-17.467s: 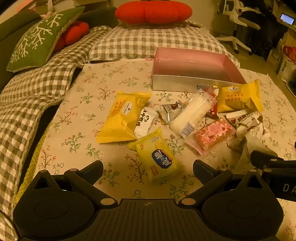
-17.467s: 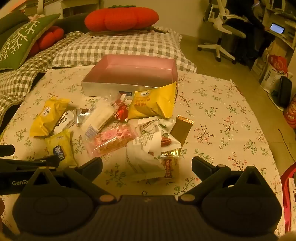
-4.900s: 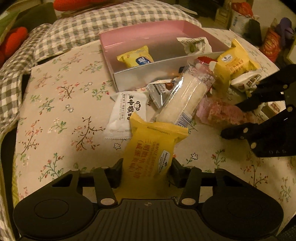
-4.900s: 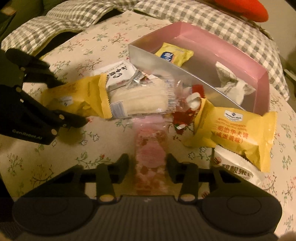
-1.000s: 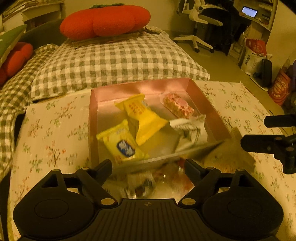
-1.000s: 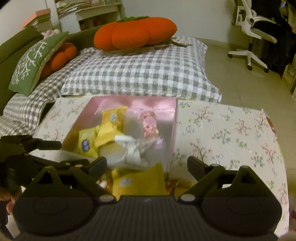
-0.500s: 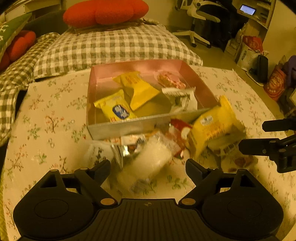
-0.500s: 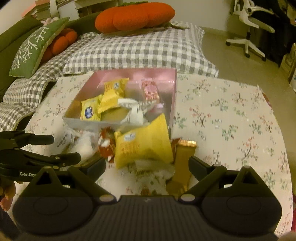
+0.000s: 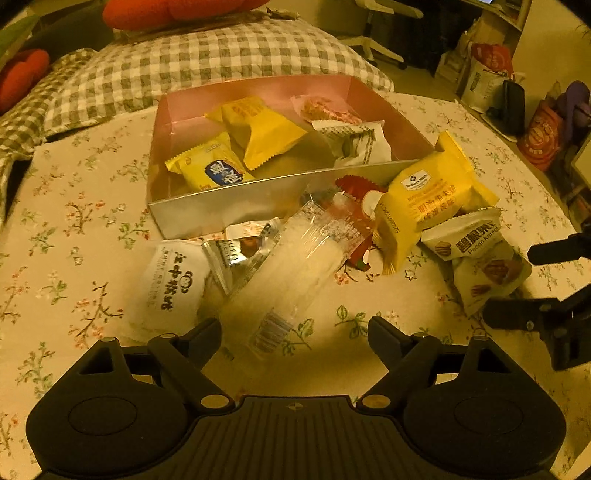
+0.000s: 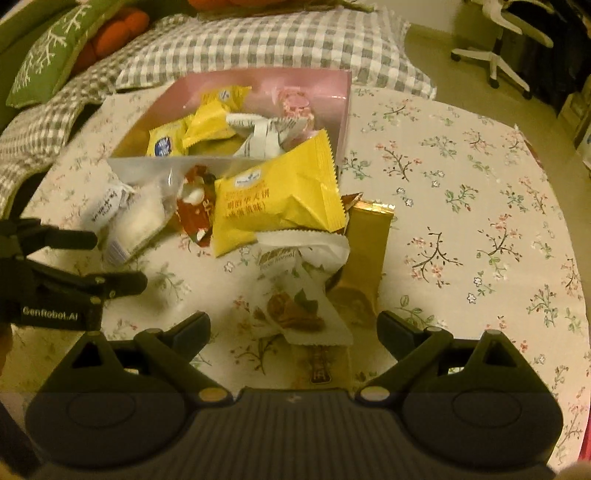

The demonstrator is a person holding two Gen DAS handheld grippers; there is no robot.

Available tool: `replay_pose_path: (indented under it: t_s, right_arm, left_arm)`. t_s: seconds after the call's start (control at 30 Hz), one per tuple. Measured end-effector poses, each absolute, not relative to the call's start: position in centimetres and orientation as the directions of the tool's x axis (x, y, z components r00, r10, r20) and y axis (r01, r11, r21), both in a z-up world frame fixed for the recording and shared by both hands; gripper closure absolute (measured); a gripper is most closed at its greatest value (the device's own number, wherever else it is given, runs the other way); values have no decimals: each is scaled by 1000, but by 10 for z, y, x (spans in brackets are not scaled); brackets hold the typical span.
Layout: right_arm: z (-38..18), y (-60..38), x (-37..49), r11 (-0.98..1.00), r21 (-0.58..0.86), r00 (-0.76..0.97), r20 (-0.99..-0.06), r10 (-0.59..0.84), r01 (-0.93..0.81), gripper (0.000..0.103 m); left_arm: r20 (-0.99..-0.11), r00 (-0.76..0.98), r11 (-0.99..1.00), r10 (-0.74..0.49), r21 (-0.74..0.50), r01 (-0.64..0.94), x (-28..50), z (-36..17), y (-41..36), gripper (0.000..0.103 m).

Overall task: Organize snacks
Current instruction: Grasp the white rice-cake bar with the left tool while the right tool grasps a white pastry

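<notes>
Inside the pink box (image 9: 221, 210), on the floral cloth (image 9: 74, 221): 4 packs. Namely 1 yellow pack with a blue label (image 9: 214, 170) at the near left, 1 plain yellow pack (image 9: 262, 133) leaning behind it, 1 pink pack (image 9: 321, 109) at the far wall, 1 striped white pack (image 9: 354, 140) on the right.

Outside, heaped against the box's near wall: 7 packs clearly.
- 1 white pack (image 9: 170, 280) at the left end.
- 1 silver pack (image 9: 243, 251), partly under the next.
- 1 long clear pack (image 9: 295, 258), lying slantwise.
- 1 red pack (image 9: 358, 188), touching the wall.
- 1 big yellow pack (image 9: 424, 199), propped on the box's right corner.
- 1 pecan pack (image 9: 480, 258), just beside it.
- 1 gold pack (image 10: 365, 240), partly under the pecan pack.

Possibly 1 more gold wrapper beneath the pecan pack; too hidden to tell.

2 grippers, both tilted down over the heap. Left gripper (image 9: 293, 332): fingers apart and closing, near end of the clear pack between them, not pinched. Right gripper (image 10: 293, 328): fingers wide apart, pecan pack between them, untouched.

Further out: 1 checked cushion (image 9: 221, 55), 1 red cushion (image 9: 166, 11) on it, 1 green cushion (image 10: 48, 55), 1 office chair (image 10: 498, 44).
</notes>
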State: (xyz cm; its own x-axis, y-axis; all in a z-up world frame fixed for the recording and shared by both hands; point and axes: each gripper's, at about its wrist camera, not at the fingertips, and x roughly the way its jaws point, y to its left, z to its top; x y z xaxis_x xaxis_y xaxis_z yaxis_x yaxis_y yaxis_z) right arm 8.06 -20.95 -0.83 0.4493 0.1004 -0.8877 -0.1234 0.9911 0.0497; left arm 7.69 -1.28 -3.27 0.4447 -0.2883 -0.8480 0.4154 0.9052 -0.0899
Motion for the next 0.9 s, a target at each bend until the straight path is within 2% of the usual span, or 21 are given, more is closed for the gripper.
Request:
replay_pose_path:
  t_s: [0.23, 0.4, 0.57, 0.8, 0.9]
  right_arm:
    - [-13, -208, 88, 991, 71, 440, -891, 114, -113, 14]
    - [-16, -205, 93, 992, 73, 441, -891, 112, -105, 29]
    - [-16, -207, 95, 993, 74, 453, -885, 106, -88, 42]
    - [-14, -212, 93, 994, 83, 464, -880, 104, -67, 62]
    - [-12, -212, 93, 994, 91, 467, -877, 112, -67, 65]
  left_arm:
    - [-831, 471, 893, -296, -66, 444, 80, -38, -20, 22]
    - [-825, 492, 886, -279, -23, 463, 79, -38, -27, 42]
    - [-821, 503, 889, -272, -15, 458, 79, -37, -28, 57]
    - [-827, 476, 874, -299, -38, 484, 77, -34, -31, 62]
    - [-838, 447, 861, -312, -51, 505, 75, -33, -32, 61]
